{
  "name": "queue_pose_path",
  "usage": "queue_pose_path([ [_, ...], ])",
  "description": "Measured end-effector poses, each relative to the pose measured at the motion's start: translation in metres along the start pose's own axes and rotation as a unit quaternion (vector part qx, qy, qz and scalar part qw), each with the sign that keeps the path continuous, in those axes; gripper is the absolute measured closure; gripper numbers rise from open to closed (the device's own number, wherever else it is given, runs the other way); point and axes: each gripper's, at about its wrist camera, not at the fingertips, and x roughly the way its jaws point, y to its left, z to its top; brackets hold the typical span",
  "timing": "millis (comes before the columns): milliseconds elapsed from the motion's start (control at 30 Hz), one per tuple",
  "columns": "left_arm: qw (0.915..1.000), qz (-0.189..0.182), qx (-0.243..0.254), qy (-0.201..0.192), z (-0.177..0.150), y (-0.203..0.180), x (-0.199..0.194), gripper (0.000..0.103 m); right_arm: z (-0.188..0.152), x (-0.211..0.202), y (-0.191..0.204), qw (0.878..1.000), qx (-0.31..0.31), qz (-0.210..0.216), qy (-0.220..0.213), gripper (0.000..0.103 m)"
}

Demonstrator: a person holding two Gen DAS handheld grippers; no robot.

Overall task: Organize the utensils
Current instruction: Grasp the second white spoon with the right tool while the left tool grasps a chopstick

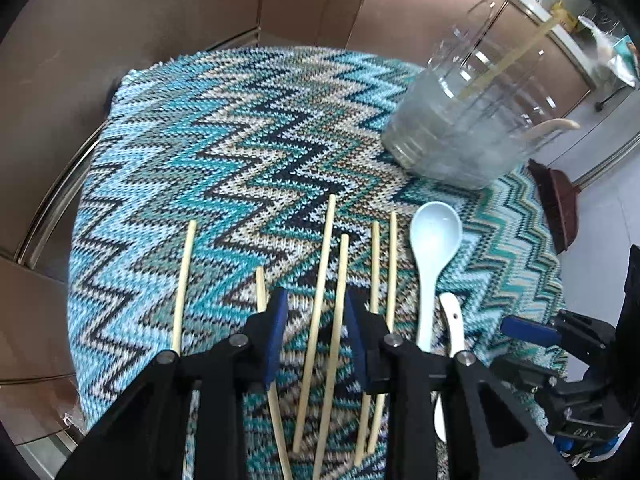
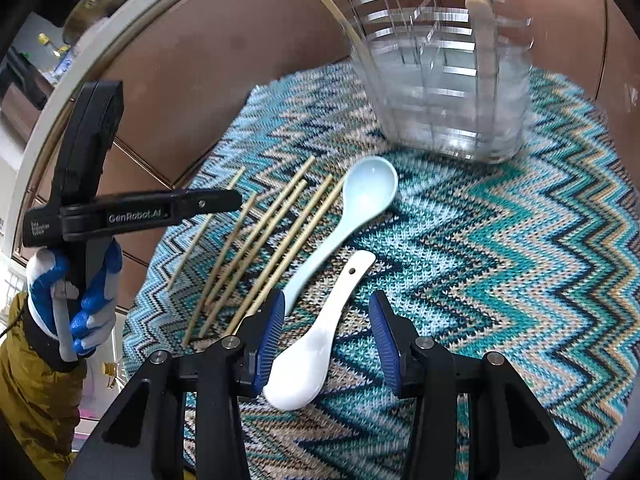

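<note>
Several pale wooden chopsticks lie side by side on a zigzag knitted mat. My left gripper is open above them, with two chopsticks between its fingers. A light blue spoon and a white spoon lie to their right. A clear acrylic utensil holder stands at the mat's far right with a chopstick and a spoon handle in it. In the right wrist view my right gripper is open over the white spoon, beside the blue spoon, the chopsticks and the holder.
Brown cabinet fronts rise behind the mat. A broom head lies on the floor to the right. The gloved hand holding the left gripper shows at the left of the right wrist view.
</note>
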Motion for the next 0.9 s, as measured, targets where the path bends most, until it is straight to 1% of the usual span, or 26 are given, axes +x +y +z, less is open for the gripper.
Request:
queue_pose_path([
  [67, 0.9999, 0.005, 0.007, 0.006, 0.004, -0.002, 0.009, 0.077, 0.001, 0.007, -0.005, 1.0, 0.006, 0.007, 0.009, 0.06],
  [167, 0.9997, 0.01, 0.016, 0.013, 0.01, -0.004, 0.018, 0.083, 0.003, 0.017, -0.01, 1.0, 0.01, 0.011, 0.021, 0.061],
  [267, 0.9993, 0.019, 0.026, 0.017, 0.014, -0.006, 0.025, 0.085, 0.005, 0.023, -0.012, 0.999, 0.013, 0.017, 0.03, 0.064],
  [467, 0.9986, 0.03, 0.034, 0.026, 0.022, -0.006, 0.038, 0.086, 0.012, 0.035, -0.017, 0.999, 0.015, 0.022, 0.047, 0.066],
  [533, 0.9986, 0.027, 0.034, 0.03, 0.024, -0.006, 0.043, 0.086, 0.015, 0.039, -0.018, 0.998, 0.017, 0.022, 0.054, 0.067],
  [700, 0.998, 0.032, 0.043, 0.035, 0.031, -0.012, 0.052, 0.086, 0.022, 0.05, -0.022, 0.997, 0.029, 0.036, 0.064, 0.069],
  [767, 0.9976, 0.036, 0.047, 0.037, 0.033, -0.016, 0.057, 0.088, 0.024, 0.052, -0.024, 0.997, 0.031, 0.04, 0.067, 0.071],
  [900, 0.9972, 0.039, 0.052, 0.038, 0.038, -0.022, 0.063, 0.091, 0.026, 0.055, -0.03, 0.996, 0.037, 0.051, 0.07, 0.081],
])
